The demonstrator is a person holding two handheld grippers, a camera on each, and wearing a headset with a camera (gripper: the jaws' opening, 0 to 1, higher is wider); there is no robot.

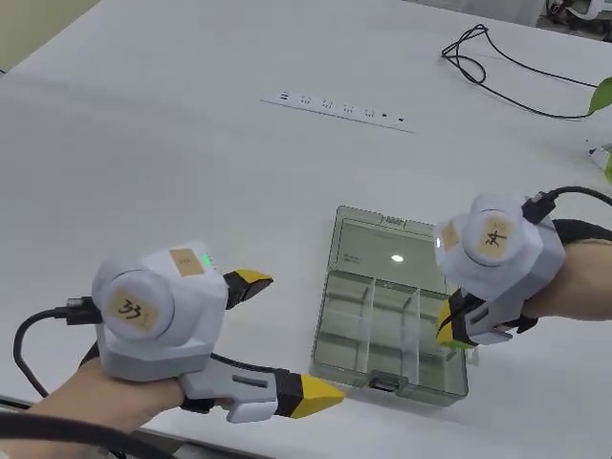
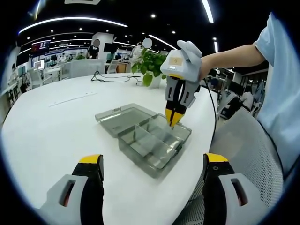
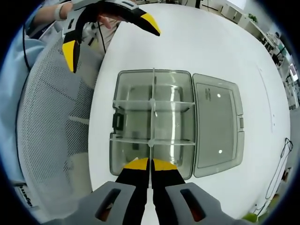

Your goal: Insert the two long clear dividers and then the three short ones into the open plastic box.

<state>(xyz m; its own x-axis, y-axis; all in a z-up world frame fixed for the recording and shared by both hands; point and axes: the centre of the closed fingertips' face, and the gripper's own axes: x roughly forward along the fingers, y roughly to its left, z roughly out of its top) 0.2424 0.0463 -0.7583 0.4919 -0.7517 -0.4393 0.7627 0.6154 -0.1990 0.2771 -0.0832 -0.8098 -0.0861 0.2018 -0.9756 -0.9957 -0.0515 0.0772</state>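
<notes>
The open clear plastic box [image 1: 330, 287] lies near the table's front edge, its lid [image 1: 368, 244] folded flat behind it. My right gripper [image 1: 449, 332] stands over the box's right end, shut on a thin clear divider [image 3: 151, 117]. That divider runs down the box's middle and crosses two other clear dividers [image 3: 173, 103] standing in the box [image 3: 126, 84]. The left gripper view has the right gripper [image 2: 174, 119] pointing down into the box [image 2: 140, 150]. My left gripper [image 1: 287, 339] hangs open and empty to the left of the box, also seen as the left gripper [image 3: 110, 40] beyond it.
A white power strip [image 1: 339, 107] lies further back on the white table [image 1: 143, 143], and a black cable [image 1: 488, 67] loops at the back right beside a green leaf [image 1: 602, 94]. A mesh chair [image 3: 51, 122] stands at the table's near edge.
</notes>
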